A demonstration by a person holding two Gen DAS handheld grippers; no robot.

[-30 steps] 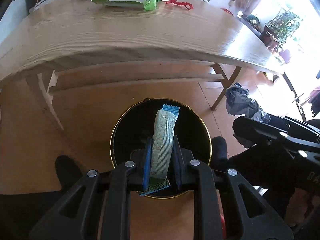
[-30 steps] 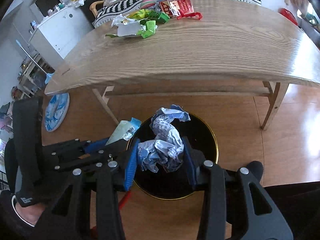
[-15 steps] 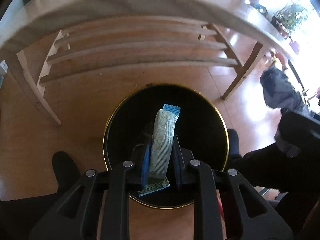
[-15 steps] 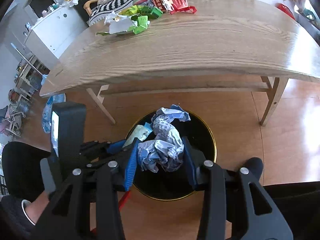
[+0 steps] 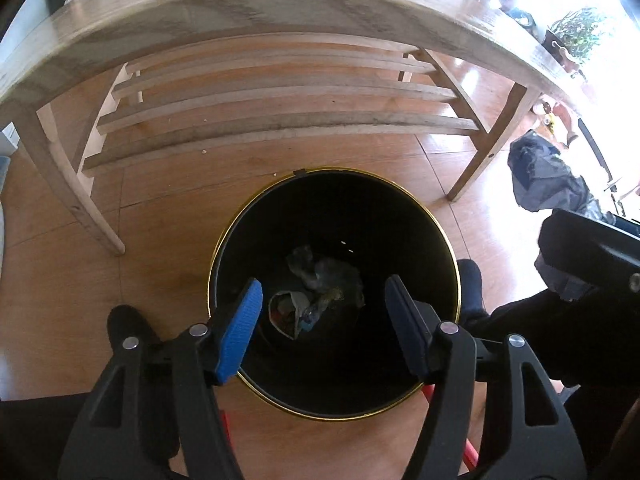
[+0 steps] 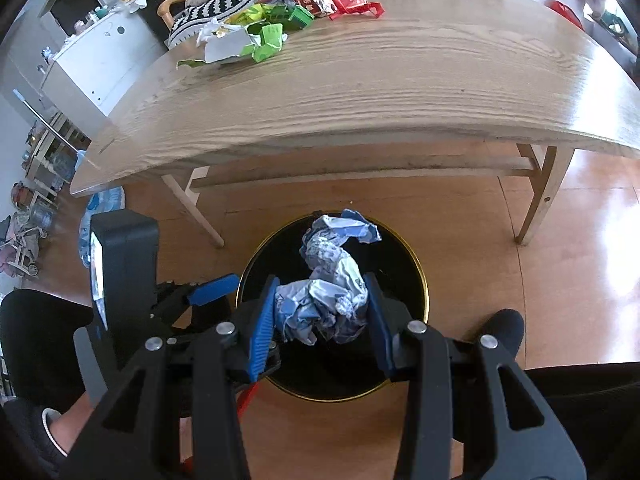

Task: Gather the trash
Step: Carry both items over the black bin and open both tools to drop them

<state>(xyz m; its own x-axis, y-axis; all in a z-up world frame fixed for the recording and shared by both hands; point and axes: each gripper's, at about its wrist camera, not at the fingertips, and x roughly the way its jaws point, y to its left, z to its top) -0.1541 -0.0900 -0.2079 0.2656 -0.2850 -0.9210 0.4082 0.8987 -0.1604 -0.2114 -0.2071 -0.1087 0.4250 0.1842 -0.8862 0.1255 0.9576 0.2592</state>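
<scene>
A wooden floor (image 5: 160,208) fills the lower part of both views, with a black gold-rimmed bin (image 5: 436,224) standing on it in front of the tabletop (image 6: 400,80). The left hand-held gripper (image 5: 322,320), at lower centre over the bin mouth, is opening, nothing between its blue pads; wrappers (image 5: 316,292) lie at the bin's bottom. The right hand-held gripper (image 6: 320,316) clamps a crumpled wrapper (image 6: 332,280) above the bin. More litter (image 6: 256,36) sits at the upper left of the tabletop.
</scene>
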